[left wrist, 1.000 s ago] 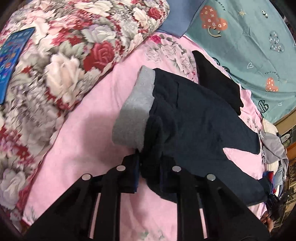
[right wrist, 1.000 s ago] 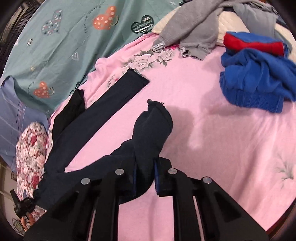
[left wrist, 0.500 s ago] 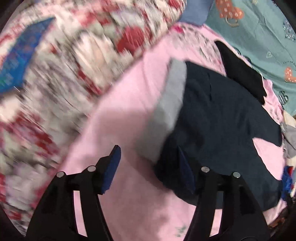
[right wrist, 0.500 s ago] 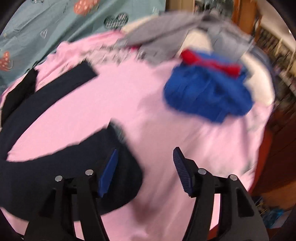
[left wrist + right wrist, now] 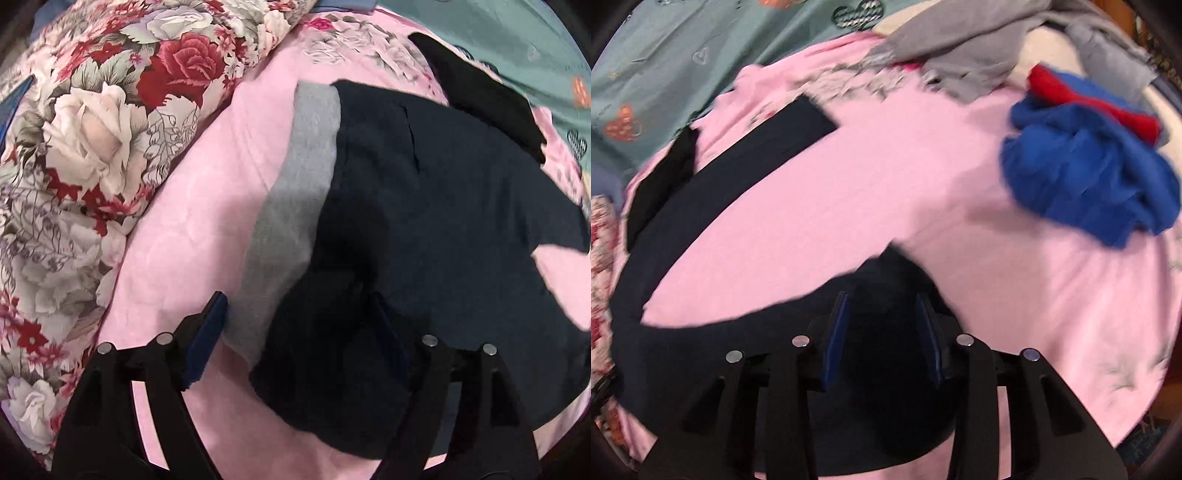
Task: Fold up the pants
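Note:
Dark navy pants (image 5: 443, 206) with a grey inner waistband (image 5: 295, 192) lie on the pink bed sheet (image 5: 207, 206). My left gripper (image 5: 299, 325) is open, its jaws straddling the near waist corner, which lies between them. In the right wrist view the far leg (image 5: 738, 170) stretches across the sheet and the near leg's cuff (image 5: 886, 288) lies between the jaws of my right gripper (image 5: 882, 325), which is open, not pinching the cloth.
A floral quilt (image 5: 96, 140) is bunched at the left. A black garment (image 5: 480, 85) lies beyond the pants. A teal sheet (image 5: 665, 55) is at the back. A blue and red garment (image 5: 1089, 166) and grey clothes (image 5: 960, 51) lie at the right.
Both grippers opened and let go of the pants: the waist corner and the leg cuff dropped onto the sheet. The right gripper has closed in partway since half a second ago.

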`<state>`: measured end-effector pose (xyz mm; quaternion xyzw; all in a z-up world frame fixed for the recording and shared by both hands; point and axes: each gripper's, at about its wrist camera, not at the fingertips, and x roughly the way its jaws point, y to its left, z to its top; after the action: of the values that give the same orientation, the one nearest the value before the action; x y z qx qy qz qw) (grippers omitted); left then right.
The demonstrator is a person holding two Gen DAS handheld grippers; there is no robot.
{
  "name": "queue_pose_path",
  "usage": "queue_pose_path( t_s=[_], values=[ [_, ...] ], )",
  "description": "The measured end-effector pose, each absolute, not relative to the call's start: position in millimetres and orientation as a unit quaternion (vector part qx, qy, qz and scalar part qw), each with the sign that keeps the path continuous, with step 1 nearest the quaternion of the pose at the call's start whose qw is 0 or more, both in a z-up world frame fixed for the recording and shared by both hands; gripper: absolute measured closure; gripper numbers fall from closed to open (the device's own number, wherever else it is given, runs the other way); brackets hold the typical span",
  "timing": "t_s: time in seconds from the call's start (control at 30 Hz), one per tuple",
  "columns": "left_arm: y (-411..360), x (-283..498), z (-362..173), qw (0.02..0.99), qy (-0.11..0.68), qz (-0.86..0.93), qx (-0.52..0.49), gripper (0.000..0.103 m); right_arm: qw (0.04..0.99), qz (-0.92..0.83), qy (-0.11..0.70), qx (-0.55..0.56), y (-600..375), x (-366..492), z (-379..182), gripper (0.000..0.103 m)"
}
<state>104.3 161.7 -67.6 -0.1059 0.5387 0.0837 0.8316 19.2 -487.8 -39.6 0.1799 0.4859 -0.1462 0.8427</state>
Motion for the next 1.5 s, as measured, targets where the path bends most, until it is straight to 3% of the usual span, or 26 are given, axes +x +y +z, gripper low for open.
queue_pose_path(
  t_s=[0.07,0.1,0.13,0.2,0.23,0.5,0.63,0.7,0.83,0.97,1.07,1.23,1.33,1.37,1.4,1.43,1.5],
  values=[
    [159,115,-52,0.843,0.523,0.084,-0.09,0.024,0.856,-0.127,0.472,0.171,-477,32,-26,0.06],
    [156,123,-40,0.855,0.505,0.088,-0.079,0.024,0.864,-0.119,0.461,0.164,-471,40,-18,0.051],
    [152,125,-30,0.868,0.484,0.092,-0.07,0.023,0.878,-0.107,0.442,0.149,-460,54,-6,0.036],
    [148,141,-12,0.888,0.444,0.103,-0.05,0.012,0.898,-0.082,0.417,0.115,-432,84,9,0.017],
    [147,153,-5,0.895,0.429,0.11,-0.044,0.012,0.905,-0.065,0.411,0.092,-410,110,16,0.015],
    [146,226,-33,0.874,0.471,0.085,-0.087,0.012,0.879,0.109,0.456,0.089,-300,219,-13,0.015],
    [146,239,-75,0.843,0.517,0.148,-0.025,0.008,0.851,0.138,0.506,0.019,-263,252,-52,0.02],
    [156,240,-75,0.836,0.525,0.156,-0.041,0.008,0.845,0.116,0.523,-0.016,-272,262,-69,0.022],
    [155,237,-51,0.859,0.491,0.139,-0.04,0.009,0.867,-0.004,0.494,-0.069,-304,272,-61,0.021],
    [137,249,-44,0.877,0.466,0.113,0.015,0.009,0.87,0.063,0.486,-0.051,-299,286,-52,0.021],
    [133,263,-59,0.865,0.495,0.083,0.012,0.019,0.867,0.099,0.484,-0.073,-286,304,-54,0.021],
    [139,269,-71,0.866,0.497,0.048,-0.013,0.021,0.855,0.161,0.479,-0.116,-257,329,-65,0.022],
    [139,282,-77,0.866,0.5,0.016,-0.009,0.035,0.852,0.188,0.479,-0.102,-259,338,-69,0.026],
    [138,285,-77,0.865,0.501,0.003,-0.005,0.05,0.851,0.194,0.476,-0.105,-258,338,-69,0.028],
    [135,285,-75,0.865,0.502,-0.017,-0.005,0.064,0.849,0.202,0.476,-0.107,-256,339,-69,0.038],
    [133,283,-72,0.864,0.502,-0.019,-0.002,0.066,0.845,0.215,0.478,-0.101,-256,337,-66,0.062],
    [128,284,-69,0.866,0.499,-0.02,0.008,0.075,0.833,0.238,0.491,-0.084,-254,337,-64,0.094]
  ],
)
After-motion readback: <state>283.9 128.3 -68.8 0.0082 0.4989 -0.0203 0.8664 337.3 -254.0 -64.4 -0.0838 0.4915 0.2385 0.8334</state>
